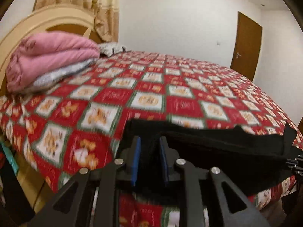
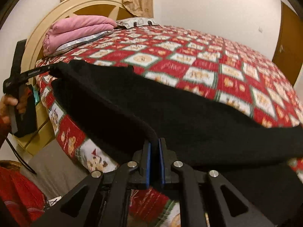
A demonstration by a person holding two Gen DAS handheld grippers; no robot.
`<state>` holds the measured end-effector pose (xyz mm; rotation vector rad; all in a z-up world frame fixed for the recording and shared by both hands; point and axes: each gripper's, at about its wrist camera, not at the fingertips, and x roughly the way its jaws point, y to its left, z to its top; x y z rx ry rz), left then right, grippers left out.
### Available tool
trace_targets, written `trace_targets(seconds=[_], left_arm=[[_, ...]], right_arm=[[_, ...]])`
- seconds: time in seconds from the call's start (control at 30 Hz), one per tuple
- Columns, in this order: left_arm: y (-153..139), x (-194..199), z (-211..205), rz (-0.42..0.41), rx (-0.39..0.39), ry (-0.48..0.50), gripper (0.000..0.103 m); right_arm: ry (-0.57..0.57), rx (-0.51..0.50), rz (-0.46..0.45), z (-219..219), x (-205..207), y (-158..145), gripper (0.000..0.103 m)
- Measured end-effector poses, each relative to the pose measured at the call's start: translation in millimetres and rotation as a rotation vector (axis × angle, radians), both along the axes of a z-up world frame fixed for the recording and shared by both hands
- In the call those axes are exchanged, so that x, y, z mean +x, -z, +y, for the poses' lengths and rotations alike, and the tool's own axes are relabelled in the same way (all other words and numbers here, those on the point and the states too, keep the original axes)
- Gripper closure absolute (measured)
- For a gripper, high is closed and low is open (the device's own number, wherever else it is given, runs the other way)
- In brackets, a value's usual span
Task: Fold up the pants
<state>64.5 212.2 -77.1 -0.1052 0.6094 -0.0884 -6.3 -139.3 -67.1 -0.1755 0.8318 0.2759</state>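
Observation:
The black pants (image 1: 217, 147) (image 2: 151, 104) hang stretched as a band between my two grippers, low over the near edge of the bed (image 1: 151, 87). My left gripper (image 1: 149, 140) is shut on one end, with black cloth filling the gap between its blue pads. My right gripper (image 2: 154, 141) is shut on the other end, where a thick hem runs in between its pads. In the right wrist view the left gripper (image 2: 50, 68) shows at the far left, held by a hand (image 2: 11, 106). The right gripper's tip (image 1: 297, 160) peeks in at the right edge of the left wrist view.
The bed has a red checked cover (image 2: 208, 60). A folded pink quilt (image 1: 51, 56) (image 2: 79, 28) lies on pillows by the cream headboard (image 2: 90, 1). A brown door (image 1: 246, 47) stands beyond the bed. A red item (image 2: 19, 193) and a wicker basket (image 2: 11, 163) sit on the floor.

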Motion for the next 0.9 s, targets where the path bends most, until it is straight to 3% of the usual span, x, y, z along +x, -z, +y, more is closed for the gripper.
trace_targets(seconds=[0.07, 0.13, 0.2, 0.27, 0.4, 0.57, 0.67, 0.77, 0.9], left_arm=[[7.7, -5.5, 7.7, 0.025, -0.025, -0.018, 0.069], [13.9, -12.5, 14.6, 0.040, -0.009, -0.053, 0.043], [18.0, -20.7, 25.3, 0.048, 0.006, -0.098, 0.039], [17.2, -26.7, 41.2, 0.051, 0.010, -0.159, 0.039], [9.2, -32.1, 67.0, 0.038, 0.014, -0.264, 0.040], [0.7, -32.5, 59.0, 0.045, -0.014, -0.187, 0.040], [1.6, -35.7, 44.3, 0.078, -0.098, -0.090, 0.040], [9.5, -39.9, 27.7, 0.131, -0.238, 0.013, 0.040], [19.6, -32.6, 17.5, 0.170, -0.396, 0.042, 0.040]], right_arm=[[0.016, -0.004, 0.029, 1.6, -2.4, 11.1, 0.084], [0.010, 0.004, 0.040, 4.8, -10.1, 16.3, 0.075], [-0.028, 0.018, 0.045, 9.0, -17.4, 15.2, 0.049], [-0.076, 0.015, 0.066, 16.1, -23.5, 13.6, 0.043], [-0.169, 0.040, 0.055, 30.1, -24.4, -6.7, 0.043], [-0.258, 0.100, -0.035, 64.3, 3.1, -51.7, 0.043], [-0.280, 0.116, -0.067, 94.0, 21.6, -59.4, 0.043], [-0.273, 0.140, -0.059, 117.6, 33.3, -51.3, 0.043], [-0.202, 0.165, -0.024, 130.2, 38.2, -30.0, 0.043]])
